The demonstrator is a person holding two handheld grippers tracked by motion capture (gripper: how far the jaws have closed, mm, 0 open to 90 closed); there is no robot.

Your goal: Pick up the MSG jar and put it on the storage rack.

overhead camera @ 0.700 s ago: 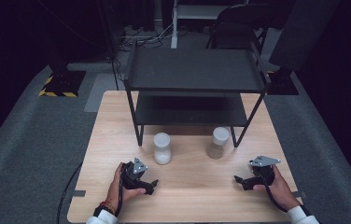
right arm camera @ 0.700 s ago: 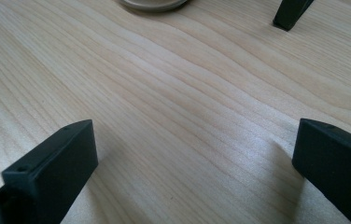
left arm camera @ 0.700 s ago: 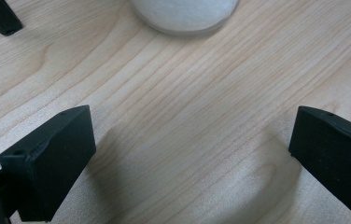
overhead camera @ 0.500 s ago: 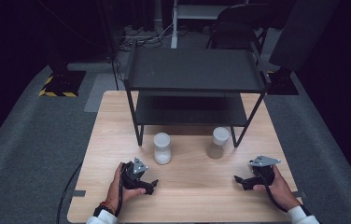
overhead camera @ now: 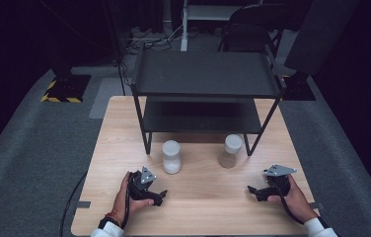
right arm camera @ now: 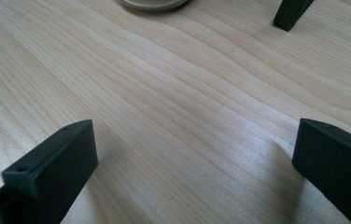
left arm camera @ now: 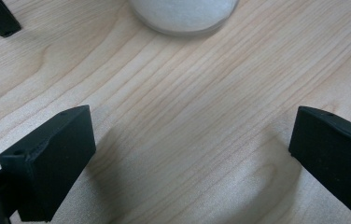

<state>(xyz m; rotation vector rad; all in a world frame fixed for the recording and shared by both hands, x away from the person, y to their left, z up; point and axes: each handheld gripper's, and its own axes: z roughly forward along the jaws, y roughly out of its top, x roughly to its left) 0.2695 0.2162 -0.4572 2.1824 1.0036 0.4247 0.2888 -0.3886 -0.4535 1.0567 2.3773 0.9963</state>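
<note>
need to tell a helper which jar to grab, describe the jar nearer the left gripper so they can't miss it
Start at the black two-tier metal shelf standing on the light wooden table. Two small white-lidded jars stand just before its front legs. Yours is the white-filled jar by the shelf's left front leg; its neighbour, the beige-filled jar, looks darker and stands further right.

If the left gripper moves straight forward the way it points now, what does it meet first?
Most likely the white jar, which stands straight ahead of the open left gripper. Bare table lies between them, and nothing else blocks the way.
</note>
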